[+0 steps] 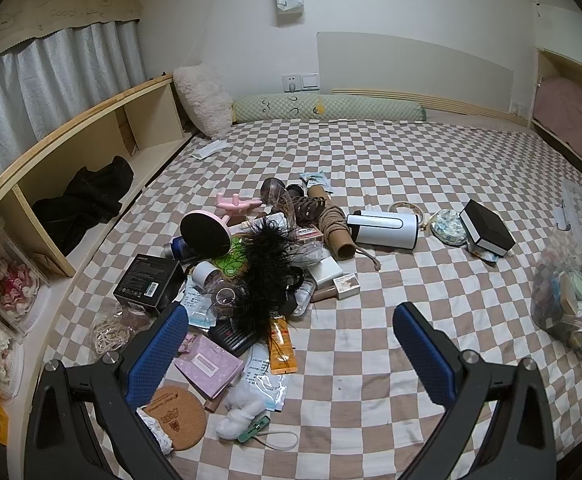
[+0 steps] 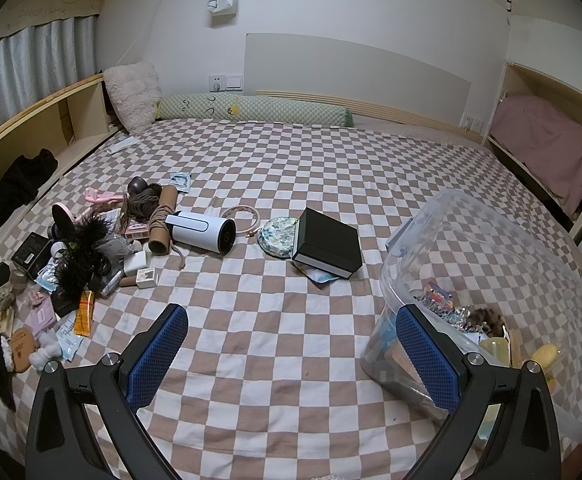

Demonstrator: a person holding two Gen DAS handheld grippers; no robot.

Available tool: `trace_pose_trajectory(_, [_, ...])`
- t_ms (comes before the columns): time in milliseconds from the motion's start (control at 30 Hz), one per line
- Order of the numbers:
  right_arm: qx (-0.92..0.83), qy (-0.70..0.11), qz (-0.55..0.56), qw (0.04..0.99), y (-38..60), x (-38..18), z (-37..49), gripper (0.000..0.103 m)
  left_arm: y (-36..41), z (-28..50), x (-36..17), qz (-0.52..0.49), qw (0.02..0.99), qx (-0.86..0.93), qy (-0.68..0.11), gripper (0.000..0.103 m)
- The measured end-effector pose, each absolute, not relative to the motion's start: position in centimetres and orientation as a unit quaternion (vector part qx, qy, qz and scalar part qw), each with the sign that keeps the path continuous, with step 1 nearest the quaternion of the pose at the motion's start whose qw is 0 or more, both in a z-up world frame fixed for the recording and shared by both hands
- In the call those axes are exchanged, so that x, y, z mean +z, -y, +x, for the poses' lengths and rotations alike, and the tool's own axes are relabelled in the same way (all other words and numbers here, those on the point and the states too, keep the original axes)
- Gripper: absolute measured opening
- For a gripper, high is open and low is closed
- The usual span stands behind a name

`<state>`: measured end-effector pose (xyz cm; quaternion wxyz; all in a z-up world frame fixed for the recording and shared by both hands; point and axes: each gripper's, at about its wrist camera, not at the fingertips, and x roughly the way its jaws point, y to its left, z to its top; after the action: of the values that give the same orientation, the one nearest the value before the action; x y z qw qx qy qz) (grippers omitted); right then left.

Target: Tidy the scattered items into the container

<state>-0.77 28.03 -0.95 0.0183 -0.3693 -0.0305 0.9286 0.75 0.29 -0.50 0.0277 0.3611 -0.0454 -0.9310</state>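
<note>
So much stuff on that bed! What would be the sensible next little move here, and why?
Probably reach the right gripper, open and empty, toward the black box. It lies apart from the main pile, closest to the clear container, which already holds a few items. The left gripper, also open, hangs over the pile.

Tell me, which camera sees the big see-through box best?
The right wrist view: the clear container fills its right side, with things showing inside. The left wrist view catches only a blurry piece at its right edge.
</note>
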Motion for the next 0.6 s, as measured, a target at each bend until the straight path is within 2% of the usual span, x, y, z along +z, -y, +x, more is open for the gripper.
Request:
trace_pose_trajectory(200, [0.931, 0.029, -0.364, 0.005, -28.0, -0.8, -0.7, 0.103, -0.4, 1.2, -0.2, 0.346, 0.032, -0.936, 0.055, 0.103])
trace_pose_trajectory(433, [0.930, -0.011, -0.368, -0.009, -28.4, -0.4, -0.8, 0.103, 0.2, 1.7, 0.9, 0.333, 0.027, -0.942, 0.037, 0.103])
trace_pose_trajectory(600, [0.933, -0.001, -0.358, -0.020, -27.6, 0.2, -0.4, 0.103, 0.4, 2.4, 1.8, 0.314, 0.043, -0.946, 0.060, 0.103])
